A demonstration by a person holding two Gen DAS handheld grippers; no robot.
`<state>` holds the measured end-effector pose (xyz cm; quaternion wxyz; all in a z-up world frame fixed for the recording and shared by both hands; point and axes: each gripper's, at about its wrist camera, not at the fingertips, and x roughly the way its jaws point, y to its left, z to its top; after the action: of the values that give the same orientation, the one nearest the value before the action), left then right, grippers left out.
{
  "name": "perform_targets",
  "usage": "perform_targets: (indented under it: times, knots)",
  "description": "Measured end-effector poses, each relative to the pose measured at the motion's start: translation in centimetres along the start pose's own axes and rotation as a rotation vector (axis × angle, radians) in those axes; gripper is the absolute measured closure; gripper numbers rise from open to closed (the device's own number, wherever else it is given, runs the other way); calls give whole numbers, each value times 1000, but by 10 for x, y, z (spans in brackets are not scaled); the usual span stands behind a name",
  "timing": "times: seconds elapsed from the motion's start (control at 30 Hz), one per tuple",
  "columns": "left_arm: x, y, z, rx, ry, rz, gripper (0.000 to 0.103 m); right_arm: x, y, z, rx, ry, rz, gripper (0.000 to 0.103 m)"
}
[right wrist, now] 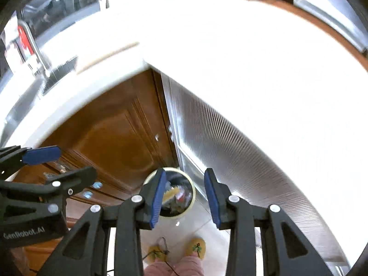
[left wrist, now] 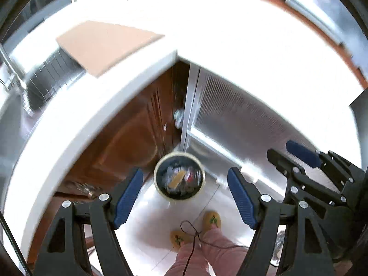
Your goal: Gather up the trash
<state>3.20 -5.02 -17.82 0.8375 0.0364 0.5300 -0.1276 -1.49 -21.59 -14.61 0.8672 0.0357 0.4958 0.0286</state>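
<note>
Both claws are hanging high above the floor (left wrist: 149, 237), looking straight down past the inner corner of an L-shaped white desk (left wrist: 69, 124). The left claw (left wrist: 185, 197) is standing with its blue pads wide apart and nothing between them; in its own view the bin (left wrist: 179, 176) is showing in the gap. The right claw (right wrist: 185, 197) is also standing apart and empty, though less widely, and its left pad is covering part of the bin (right wrist: 181, 195) rim. Each claw is showing in the other's view: the right claw (left wrist: 296, 158) at the right edge, the left claw (right wrist: 46, 163) at the left edge. The bin, round with a pale rim and dark inside, is sitting on the floor right in the corner where the brown cabinet (left wrist: 128, 138) is meeting a ribbed metal panel (left wrist: 230, 115). Trash is lying inside the bin: a yellowish piece (left wrist: 177, 179), something red (left wrist: 190, 176), and pale crumpled bits; blur is hiding finer detail. A tan board (left wrist: 105, 46) is lying on the desk near its inner corner, partly overhanging a sink (left wrist: 53, 73) with a tap (left wrist: 11, 69). Two yellow slippers (left wrist: 211, 220) and pink trouser legs (left wrist: 207, 253) are standing on the floor just short of the bin, with a thin dark cord (left wrist: 195, 237) looping in front of them. The desk top is glaring out to white in both views.
</note>
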Motion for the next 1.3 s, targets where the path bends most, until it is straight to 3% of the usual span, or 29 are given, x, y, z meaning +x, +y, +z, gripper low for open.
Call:
perform_targets:
  times: [0.17, 0.3, 0.53, 0.67, 0.93, 1.3]
  knots:
    - [-72, -2, 23, -20, -126, -4, 29, -59, 0, 22, 14, -74, 57, 66]
    - [-114, -9, 41, -29, -187, 0, 29, -107, 1, 36, -20, -159, 62, 58]
    - [-158, -17, 64, -32, -242, 33, 29, -154, -1, 71, -33, -258, 94, 52]
    - [-180, -23, 71, -19, -270, 98, 29, -179, -2, 85, -13, -284, 114, 50]
    - [-225, -30, 74, -38, -362, 174, 28, -212, 5, 95, 6, -368, 115, 37]
    - [-241, -26, 77, -93, -395, 224, 28, -209, 7, 100, 26, -394, 148, 36]
